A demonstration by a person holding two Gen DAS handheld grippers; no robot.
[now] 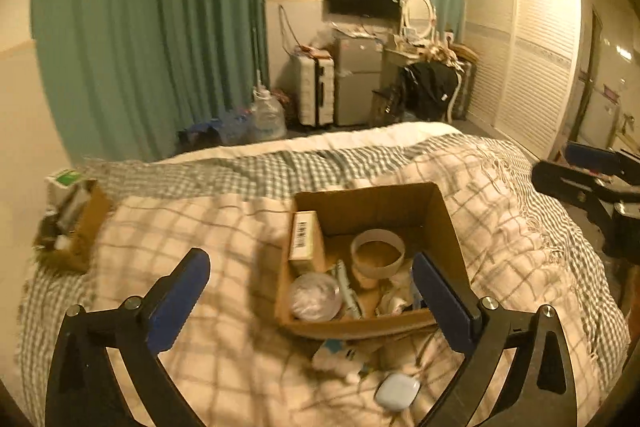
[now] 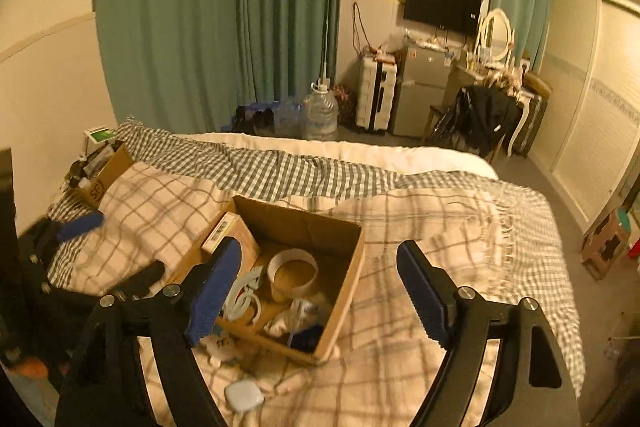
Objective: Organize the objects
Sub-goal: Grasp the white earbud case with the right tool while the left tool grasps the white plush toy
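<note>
Cardboard forms the open box (image 1: 372,211) that is set on the bed (image 1: 224,235), upon a cream checked blanket. Inside it are seen a pale carton with a barcode (image 1: 306,239) leaning at the left wall, a white ring of tape (image 1: 378,253), a clear round lid (image 1: 314,295) and what may be crumpled wrappers, though blur makes these hard to tell. A small white case (image 1: 396,391) is left on the blanket just in front of the box. A second cardboard box (image 1: 76,223), filled with small things, is placed well apart at the bed's far left edge.

The left gripper (image 1: 312,307) is held above the box's near side with its fingers (image 1: 178,303) spread wide and nothing between them. The right gripper (image 2: 320,291) is likewise held with fingers (image 2: 424,299) apart and empty, over the box's right edge.
</note>
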